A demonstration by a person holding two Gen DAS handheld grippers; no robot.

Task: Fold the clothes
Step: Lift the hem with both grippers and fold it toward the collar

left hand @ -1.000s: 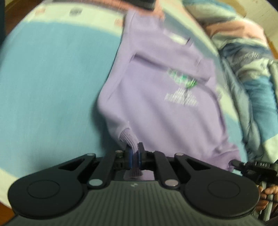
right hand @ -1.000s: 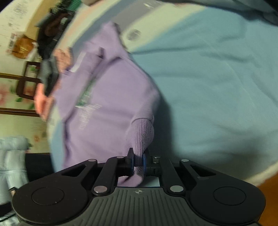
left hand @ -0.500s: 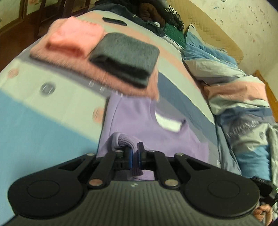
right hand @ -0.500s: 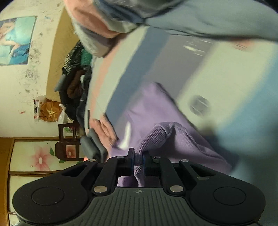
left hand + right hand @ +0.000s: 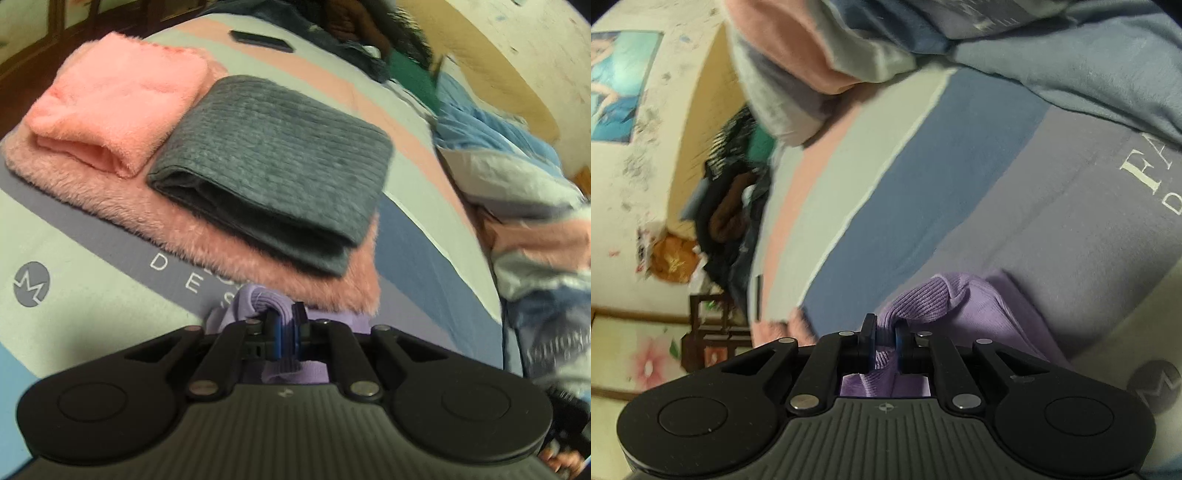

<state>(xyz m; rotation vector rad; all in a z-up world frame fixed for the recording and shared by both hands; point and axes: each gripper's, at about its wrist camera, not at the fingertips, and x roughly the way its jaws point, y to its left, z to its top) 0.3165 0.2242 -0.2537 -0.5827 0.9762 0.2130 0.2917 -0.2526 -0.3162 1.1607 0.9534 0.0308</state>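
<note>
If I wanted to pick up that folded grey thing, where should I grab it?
Probably the grey folded garment is best pinched at its near open edge, coming in from the side facing the left gripper. There the stacked layers show and can be pinched together; the top is flat.

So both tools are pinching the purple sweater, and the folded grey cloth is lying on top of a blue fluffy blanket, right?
Not quite: the fluffy blanket under the folded grey cloth is pink, not blue, as the left wrist view shows. The rest holds: the left tool and the right tool are each shut on the purple sweater.
</note>
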